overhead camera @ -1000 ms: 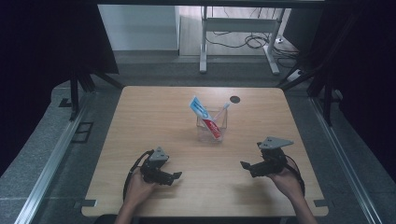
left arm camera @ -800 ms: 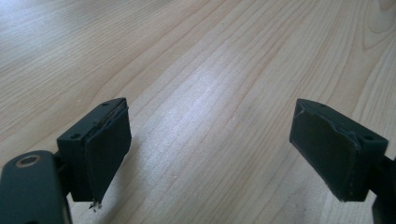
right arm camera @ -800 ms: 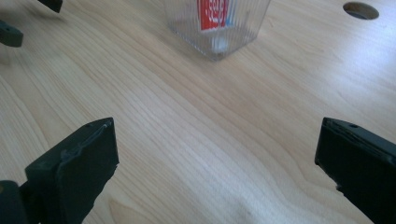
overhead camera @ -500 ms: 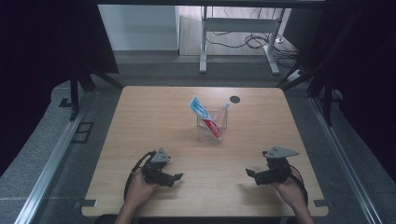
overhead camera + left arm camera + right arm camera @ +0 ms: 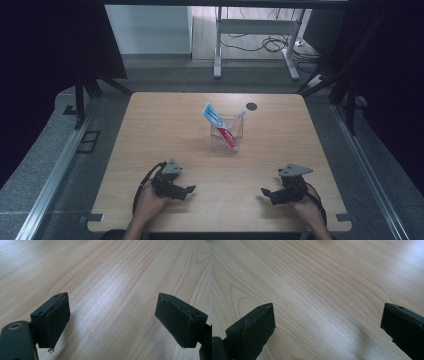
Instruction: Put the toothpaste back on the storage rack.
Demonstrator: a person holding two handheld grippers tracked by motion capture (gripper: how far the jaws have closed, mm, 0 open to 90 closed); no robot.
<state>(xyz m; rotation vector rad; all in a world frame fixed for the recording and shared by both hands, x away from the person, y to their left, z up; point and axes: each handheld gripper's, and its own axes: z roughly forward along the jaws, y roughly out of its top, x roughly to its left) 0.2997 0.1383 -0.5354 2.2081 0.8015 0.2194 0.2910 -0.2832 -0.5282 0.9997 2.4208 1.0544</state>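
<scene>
Your left gripper (image 5: 187, 190) and right gripper (image 5: 265, 192) both rest low on the near part of the table (image 5: 150, 130), tips turned inward toward each other, and each has its jaws spread wide with nothing between them; in the two gripper views you see bare wood grain between the black pads. That looks like a resting pose: hands parked apart, so the middle of the table is left free for a reach. The clear cup (image 5: 227, 139) stands well ahead of both grippers, roughly midway between them and a little nearer the right one, apart from either. In it the toothpaste tube (image 5: 216, 121) leans away to the left with its blue-and-white end sticking above the rim, and a toothbrush (image 5: 240, 118) leans the other way, so the two cross inside the cup and prop each other. The walls are transparent and small in the high view, so you cannot tell how the lower ends sit, nor whether the two touch. A dark round spot (image 5: 251, 106) lies beyond the cup; what it is I cannot make out.
</scene>
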